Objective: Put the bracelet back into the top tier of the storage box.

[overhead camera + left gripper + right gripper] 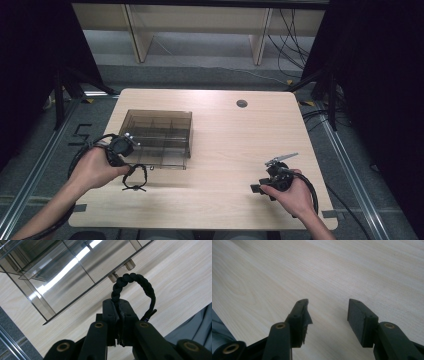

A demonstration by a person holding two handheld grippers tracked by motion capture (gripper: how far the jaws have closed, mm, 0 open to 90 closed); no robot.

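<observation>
Pinching a black braided cord bracelet (135,287) between its closed jaws, the left hand-held gripper (131,167) sits just beside the near edge of a smoky transparent plastic organiser box (160,135) with inner dividers, on the pale wood-grain counter (225,135). Most of the bracelet's loop arches free beyond the jaws, towards the box. Well apart from the box, over bare wood by the counter's near right part, the right hand-held gripper (328,315) has its jaws spread wide, holding nothing.
</observation>
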